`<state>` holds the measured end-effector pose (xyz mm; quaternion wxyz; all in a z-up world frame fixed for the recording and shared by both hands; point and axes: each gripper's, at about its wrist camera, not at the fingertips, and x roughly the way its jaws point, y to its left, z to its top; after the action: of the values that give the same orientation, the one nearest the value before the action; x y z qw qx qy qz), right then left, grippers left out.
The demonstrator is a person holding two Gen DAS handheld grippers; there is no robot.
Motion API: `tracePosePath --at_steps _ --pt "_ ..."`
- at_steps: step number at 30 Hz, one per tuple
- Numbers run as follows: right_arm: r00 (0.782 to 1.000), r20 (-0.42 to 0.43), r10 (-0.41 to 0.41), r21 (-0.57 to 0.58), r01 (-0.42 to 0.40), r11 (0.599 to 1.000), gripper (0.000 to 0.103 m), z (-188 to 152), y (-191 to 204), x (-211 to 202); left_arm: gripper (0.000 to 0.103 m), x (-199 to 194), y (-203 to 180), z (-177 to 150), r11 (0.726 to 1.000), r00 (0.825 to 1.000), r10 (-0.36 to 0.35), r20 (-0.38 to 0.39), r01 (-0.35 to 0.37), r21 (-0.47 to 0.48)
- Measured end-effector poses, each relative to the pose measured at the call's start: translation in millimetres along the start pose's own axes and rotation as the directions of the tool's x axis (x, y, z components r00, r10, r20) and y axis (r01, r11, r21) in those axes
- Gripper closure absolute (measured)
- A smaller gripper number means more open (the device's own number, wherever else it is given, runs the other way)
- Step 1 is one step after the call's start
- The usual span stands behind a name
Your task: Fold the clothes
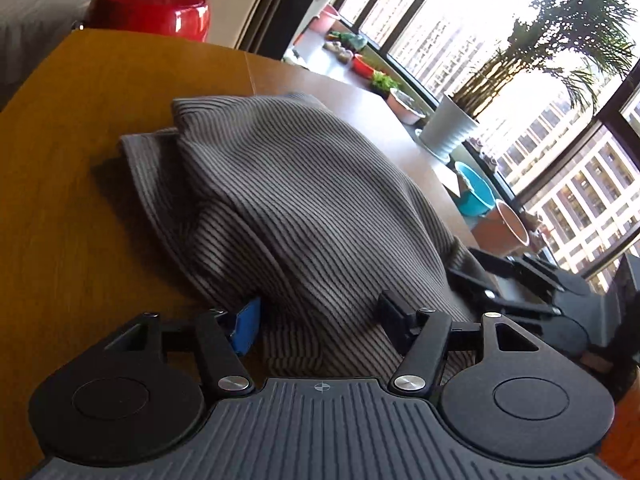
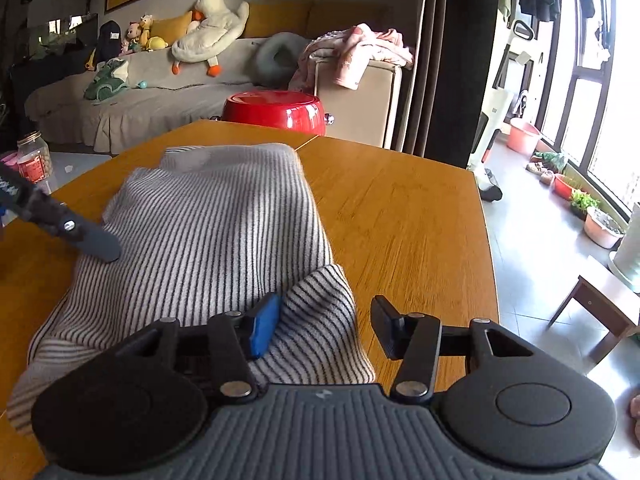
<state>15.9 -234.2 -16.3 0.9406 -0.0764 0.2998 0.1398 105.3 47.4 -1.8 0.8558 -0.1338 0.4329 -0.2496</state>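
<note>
Both hand-held grippers (image 1: 320, 320) (image 2: 326, 326) apparently spread apart.

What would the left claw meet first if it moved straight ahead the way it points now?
Most likely the striped garment: it is heaped between and just ahead of the open left claw, on the wooden table.

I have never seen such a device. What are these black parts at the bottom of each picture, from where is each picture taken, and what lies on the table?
A person holds two hand-held grippers, each with a camera looking forward along its two fingers. One picture comes from the left gripper, the other from the right gripper. A striped garment, partly folded, lies on a wooden table. Both grippers are open, with cloth lying between their fingers, so nothing is clamped. Behind the table stands a red pot.
</note>
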Motion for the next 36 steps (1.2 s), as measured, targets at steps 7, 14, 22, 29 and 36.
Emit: tracePosePath --at_steps 7,14,22,29,36 --pt "0.999 -0.001 0.042 0.018 -0.042 0.999 0.052 -9.7 17.7 -17.7 0.035 27.7 9.2 29.2 1.000 0.997 0.002 0.081 -0.001 -0.016" --pt "0.997 0.068 0.025 -0.033 -0.023 0.999 0.043 1.7 31.8 -40.3 0.031 24.8 6.7 32.0 0.999 0.996 0.019 0.085 -0.017 -0.027" --pt "0.990 0.113 0.086 -0.069 -0.079 0.995 0.043 10.7 48.3 -38.4 0.024 -21.1 -1.2 29.2 1.000 0.986 0.004 0.168 -0.004 0.003" --pt "0.988 0.033 0.152 -0.110 -0.147 0.983 0.036 6.6 60.6 -9.4 0.039 -10.8 -18.8 9.4 0.996 0.999 -0.023 0.033 0.020 0.081" --pt "0.996 0.057 0.064 -0.170 -0.054 0.984 0.035 13.7 47.8 -5.8 0.043 13.8 -13.0 -1.1 0.998 0.998 -0.066 -0.003 0.066 0.023"
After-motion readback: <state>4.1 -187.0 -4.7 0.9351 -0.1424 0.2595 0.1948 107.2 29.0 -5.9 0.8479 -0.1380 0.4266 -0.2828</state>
